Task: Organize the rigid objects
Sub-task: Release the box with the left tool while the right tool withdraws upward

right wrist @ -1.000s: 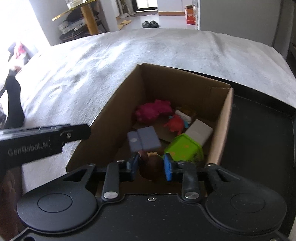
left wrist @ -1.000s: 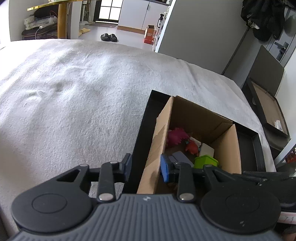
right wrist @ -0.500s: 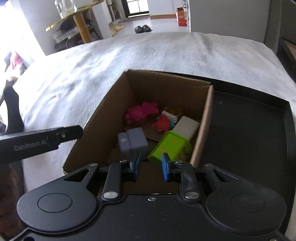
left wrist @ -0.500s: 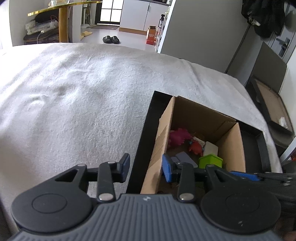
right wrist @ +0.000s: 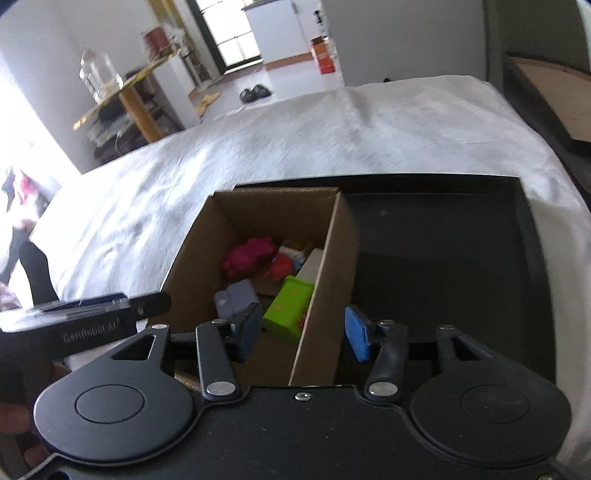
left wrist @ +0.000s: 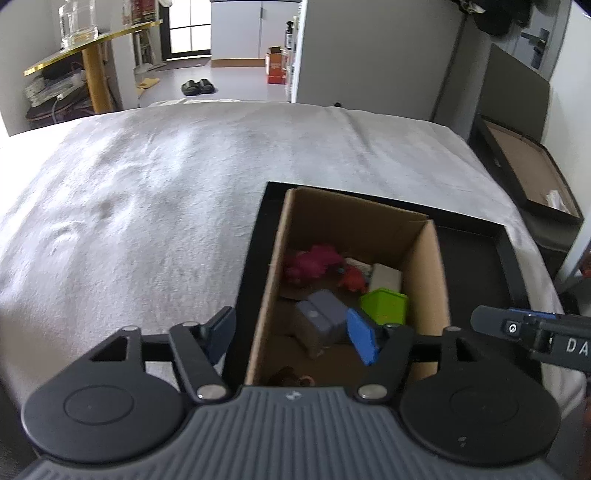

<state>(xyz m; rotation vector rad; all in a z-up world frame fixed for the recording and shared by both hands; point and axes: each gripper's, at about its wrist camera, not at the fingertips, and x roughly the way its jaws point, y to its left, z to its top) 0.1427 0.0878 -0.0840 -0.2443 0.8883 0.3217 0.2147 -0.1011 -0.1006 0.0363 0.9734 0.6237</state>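
Cardboard box (left wrist: 354, 229) serves as the landmark: it stands open-topped at the left end of a shallow black tray (right wrist: 443, 236), which lies on a bed covered by a white blanket (left wrist: 147, 184).

Inside the box, a magenta toy (left wrist: 312, 262) sits toward the far wall, with a small red toy (left wrist: 352, 278) just beside it and a white block (left wrist: 386, 277) against the box's right wall. Nearer the cameras, a lime-green block (left wrist: 384, 306) leans by that same right wall, and a grey-purple block (left wrist: 321, 314) lies beside it toward the box's left wall. A small brown object (left wrist: 290, 376) shows at the box's near wall, mostly hidden behind the left device's body.

Left claw (left wrist: 291, 336) is spread wide and holds nothing; it straddles the box's left wall, one blue pad outside over the tray rim, the other above the box interior. Right claw (right wrist: 303, 332) is likewise wide and empty, straddling the box's right wall, its left pad over the green block's side, its right pad over the bare tray floor.

Beyond the far edge of the bed, a pair of dark slippers (left wrist: 197, 86) rests on the floor, and a glass jar (left wrist: 77, 22) stands on a yellow side table (left wrist: 92, 40).
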